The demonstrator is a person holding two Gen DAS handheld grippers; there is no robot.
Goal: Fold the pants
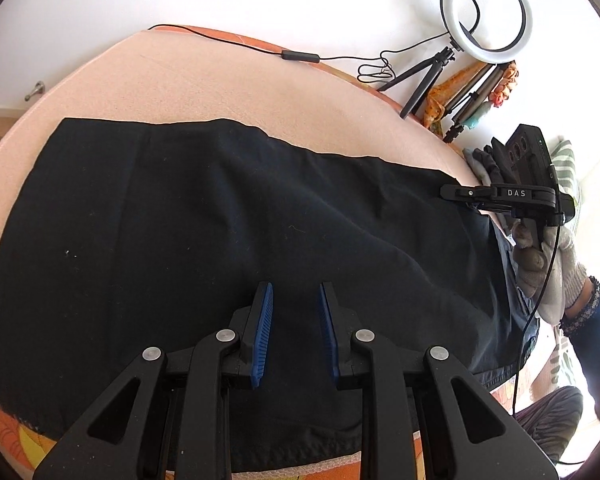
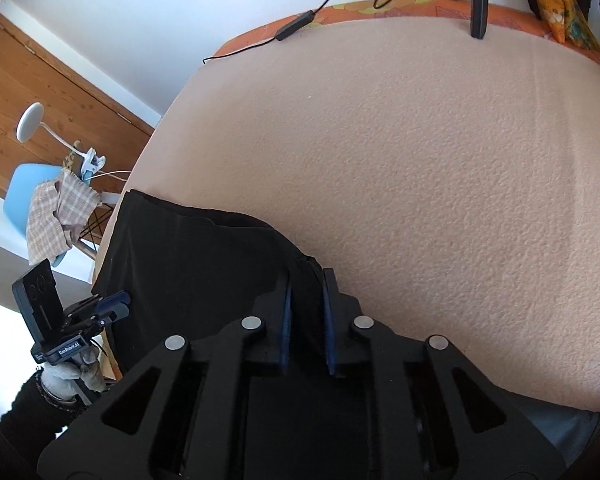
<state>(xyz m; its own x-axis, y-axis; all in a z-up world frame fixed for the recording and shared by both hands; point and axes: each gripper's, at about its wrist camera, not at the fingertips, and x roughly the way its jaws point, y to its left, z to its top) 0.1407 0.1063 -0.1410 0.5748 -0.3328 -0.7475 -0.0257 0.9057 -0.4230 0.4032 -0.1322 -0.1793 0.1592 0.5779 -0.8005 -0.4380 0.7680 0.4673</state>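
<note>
Black fabric pants (image 1: 228, 216) lie spread flat across a table covered in a pale pink, nubbly-textured sheet (image 2: 420, 160), reaching from its left edge to the near right edge. An orange floral cloth (image 1: 4, 432) shows beneath the sheet at the table's border.

Left claw (image 1: 296, 300), black frame with blue ribbed pads: it sits over the near middle of the pants with the pads a narrow gap apart. Black cloth fills the view between them; from these views I cannot tell whether the pads pinch it.

Right claw (image 2: 307, 284), same build, at the far right corner of the pants. Its pads stand close together with a ridge of black fabric bunched between them, clenched on the cloth. The left wrist view shows this claw side-on at the pants' corner, held by a hand in a white knit glove (image 1: 548, 268), dark sleeve at the wrist.

Far side of table: a lit white ring light on a small black tripod (image 1: 486, 12), with a thin black cable (image 1: 300, 56) trailing along the edge. Beyond the table's left end: a light blue chair (image 2: 24, 192) draped with a checked cloth (image 2: 56, 216).
</note>
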